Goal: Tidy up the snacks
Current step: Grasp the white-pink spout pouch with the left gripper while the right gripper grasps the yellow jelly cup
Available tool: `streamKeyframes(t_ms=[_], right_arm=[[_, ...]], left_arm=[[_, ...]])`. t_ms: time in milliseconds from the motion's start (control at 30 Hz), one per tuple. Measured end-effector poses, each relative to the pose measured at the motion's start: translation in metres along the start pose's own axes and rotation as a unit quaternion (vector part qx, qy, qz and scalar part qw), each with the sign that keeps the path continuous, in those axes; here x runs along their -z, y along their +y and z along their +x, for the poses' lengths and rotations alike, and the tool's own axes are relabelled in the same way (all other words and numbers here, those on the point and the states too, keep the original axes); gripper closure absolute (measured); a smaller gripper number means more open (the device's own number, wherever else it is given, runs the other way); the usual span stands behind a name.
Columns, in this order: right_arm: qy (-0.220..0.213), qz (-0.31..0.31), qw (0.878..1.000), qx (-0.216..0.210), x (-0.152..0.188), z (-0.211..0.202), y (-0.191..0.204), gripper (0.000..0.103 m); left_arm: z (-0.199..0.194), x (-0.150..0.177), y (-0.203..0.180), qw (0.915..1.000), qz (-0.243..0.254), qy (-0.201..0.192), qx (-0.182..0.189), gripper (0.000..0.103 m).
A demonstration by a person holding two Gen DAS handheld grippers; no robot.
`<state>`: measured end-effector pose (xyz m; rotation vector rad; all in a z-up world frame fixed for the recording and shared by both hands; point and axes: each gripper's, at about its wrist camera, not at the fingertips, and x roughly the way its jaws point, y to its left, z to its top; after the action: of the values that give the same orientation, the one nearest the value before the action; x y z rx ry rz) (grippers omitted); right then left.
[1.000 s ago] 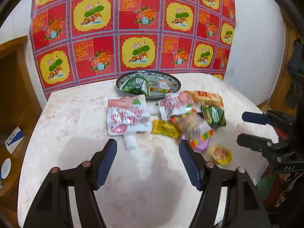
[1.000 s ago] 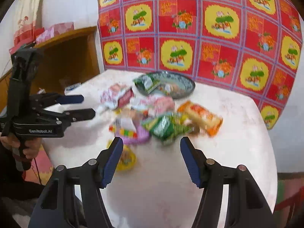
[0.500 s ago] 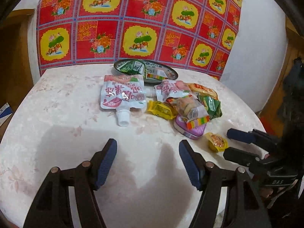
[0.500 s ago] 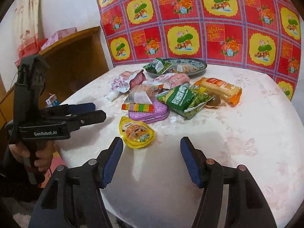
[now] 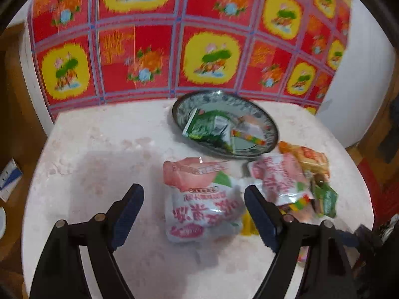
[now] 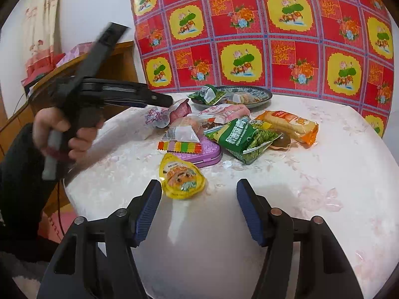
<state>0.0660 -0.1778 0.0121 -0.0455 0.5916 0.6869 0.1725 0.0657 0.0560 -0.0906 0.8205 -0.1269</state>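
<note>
Two snack packets already lie in the patterned plate (image 5: 264, 117) at the far side of the table (image 5: 104, 149); the rest form a loose pile nearer us. We take the pink-and-white spouted pouch (image 5: 202, 199) as the item in hand: it lies flat on the table directly ahead of the left gripper (image 5: 193, 210), framed between its two spread, empty fingers, with its long axis running away from us toward the plate, which sits just beyond. We judge the left gripper clearly the nearer; the coming move calls for lowering and closing across the pouch's short width. In the right wrist view, the left gripper is held level over the pouch by the person's hand (image 6: 62, 134). The right gripper (image 6: 197, 208) hovers low over the near table edge, likewise parted and holding nothing, with a yellow jelly cup (image 6: 182, 177) just beside its left finger.
</note>
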Motion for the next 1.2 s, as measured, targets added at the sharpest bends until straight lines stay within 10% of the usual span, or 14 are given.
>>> streamKeyframes(t_ms=[467, 667, 867, 1033, 1200], right_arm=[[-0.007, 0.005, 1.0, 0.0, 0.0, 0.002, -0.001, 0.039], [0.008, -0.007, 1.0, -0.01, -0.007, 0.012, 0.008, 0.039], [0.01, -0.001, 0.999, -0.034, -0.013, 0.016, 0.012, 0.039], [0.01, -0.005, 0.999, -0.03, -0.014, 0.018, 0.013, 0.079], [0.009, -0.018, 0.999, -0.041, -0.011, 0.014, 0.016, 0.079]], left_arm=[[-0.001, 0.01, -0.021, 0.9998, 0.012, -0.015, -0.003, 0.018], [-0.012, 0.012, -0.017, 0.9991, 0.011, -0.041, -0.006, 0.057], [-0.02, 0.02, -0.008, 0.9991, -0.001, -0.041, 0.014, 0.058], [-0.03, 0.031, -0.017, 0.9983, 0.019, -0.053, 0.014, 0.064], [-0.045, 0.041, -0.017, 0.9979, 0.022, -0.054, 0.028, 0.069]])
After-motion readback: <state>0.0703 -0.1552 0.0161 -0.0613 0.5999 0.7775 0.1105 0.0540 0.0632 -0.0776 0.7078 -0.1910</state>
